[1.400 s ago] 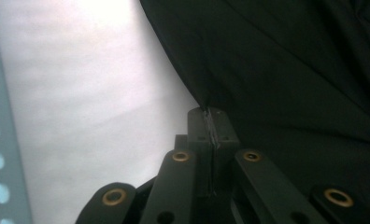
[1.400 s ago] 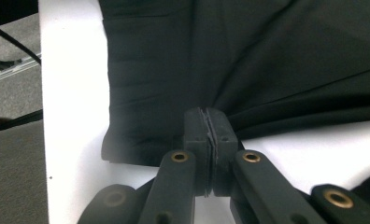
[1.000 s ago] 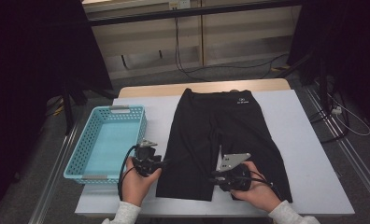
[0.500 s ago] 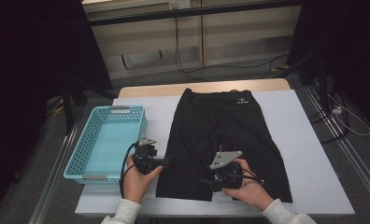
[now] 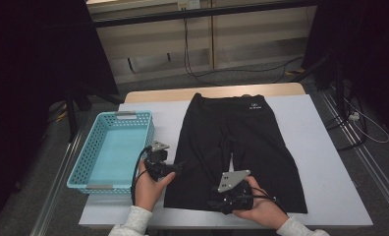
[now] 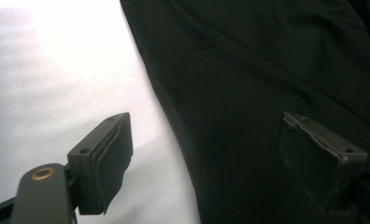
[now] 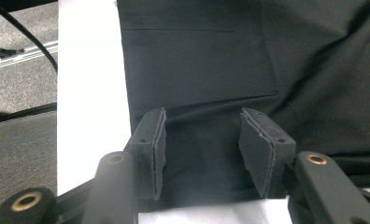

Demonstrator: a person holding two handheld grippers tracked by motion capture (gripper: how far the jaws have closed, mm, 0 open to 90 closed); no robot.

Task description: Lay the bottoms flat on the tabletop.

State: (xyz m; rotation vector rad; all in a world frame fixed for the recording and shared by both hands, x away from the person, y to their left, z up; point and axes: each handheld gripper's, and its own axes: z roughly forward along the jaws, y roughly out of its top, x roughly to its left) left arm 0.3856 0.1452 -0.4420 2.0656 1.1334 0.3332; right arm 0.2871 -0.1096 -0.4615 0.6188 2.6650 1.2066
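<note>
Black shorts point(image 5: 241, 142) lie flat on the white table point(image 5: 325, 162), waistband at the far side. My left gripper point(image 5: 179, 167) is at the outer edge of the left leg. Its jaws are open, one over the table and one over the fabric point(image 6: 248, 93), as the left gripper point(image 6: 211, 163) view shows. My right gripper point(image 5: 215, 200) hovers low over the left leg near its hem, pointing left. In the right gripper point(image 7: 202, 149) view the jaws stand open with black cloth point(image 7: 197, 70) between and beyond them, and nothing is pinched.
A teal mesh basket point(image 5: 79, 167) with nothing in it stands at the table's left side, close to my left hand. The near table edge runs just below the hem. Cables lie on the floor point(image 5: 207, 73) beyond the table.
My right gripper has moved left along the hem, from the right leg to the left leg. The left gripper has stayed in place.
</note>
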